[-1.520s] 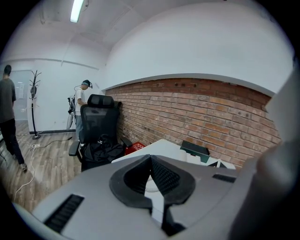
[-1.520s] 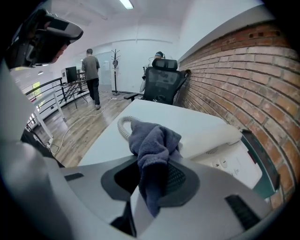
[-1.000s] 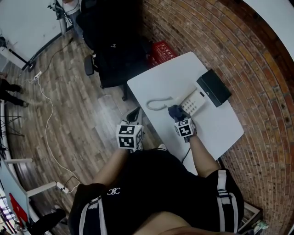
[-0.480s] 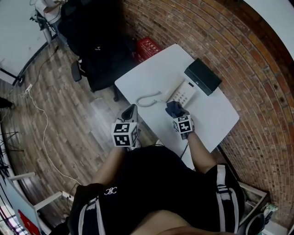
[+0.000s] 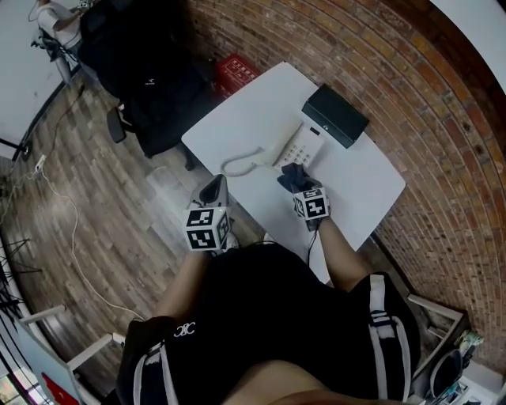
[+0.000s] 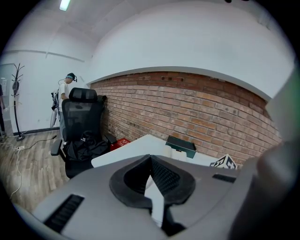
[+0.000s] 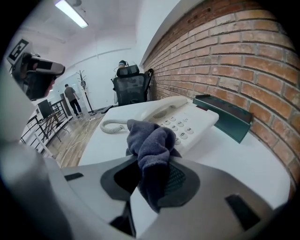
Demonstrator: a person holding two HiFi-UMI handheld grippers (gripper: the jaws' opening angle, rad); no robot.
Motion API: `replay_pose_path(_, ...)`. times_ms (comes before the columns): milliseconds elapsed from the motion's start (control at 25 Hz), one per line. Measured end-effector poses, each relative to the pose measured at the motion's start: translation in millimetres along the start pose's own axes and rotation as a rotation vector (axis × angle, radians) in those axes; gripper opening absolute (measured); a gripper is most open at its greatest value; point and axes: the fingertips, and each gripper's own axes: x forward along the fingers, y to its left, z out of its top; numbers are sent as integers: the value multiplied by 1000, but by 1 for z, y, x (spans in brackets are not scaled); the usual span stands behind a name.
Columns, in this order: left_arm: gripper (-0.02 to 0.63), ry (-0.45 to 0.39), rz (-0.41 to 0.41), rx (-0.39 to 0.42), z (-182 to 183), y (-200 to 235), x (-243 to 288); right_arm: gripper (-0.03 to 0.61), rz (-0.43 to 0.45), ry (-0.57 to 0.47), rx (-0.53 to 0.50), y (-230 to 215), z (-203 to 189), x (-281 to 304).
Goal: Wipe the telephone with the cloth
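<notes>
The telephone (image 5: 299, 146) sits mid-table (image 5: 253, 103), its long axis pointing away from the right gripper (image 7: 150, 180). That gripper pinches the cloth (image 7: 151, 140) just short of the keypad. The left gripper (image 6: 152, 178), closed on nothing, is off the near edge and farther from the telephone.

This looks like an office or studio workroom in a loft-style building. A bare red brick wall (image 5: 411, 95) runs along one side, the other walls are plain white, and the floor (image 5: 87, 158) is wood plank. A white table (image 5: 253, 111) stands against the brick, carrying a corded desk telephone (image 5: 299, 146) and a dark box (image 5: 335, 115). Near its far end sit a black high-backed office chair (image 6: 80, 115) and a red crate (image 5: 235, 71). Further off is a coat stand (image 6: 17, 108), and a strip light (image 7: 71, 12) is on the ceiling
</notes>
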Motion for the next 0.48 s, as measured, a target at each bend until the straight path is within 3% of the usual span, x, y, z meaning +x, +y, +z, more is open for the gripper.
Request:
replay_pose_path(240,0,4,25,-10,-1,6,-3,86,-57,-63,125,-39,19,0)
replay_pose_path(480,0,25,52,0,-8,8,-7,86,-156,-117,142,-94,48,4)
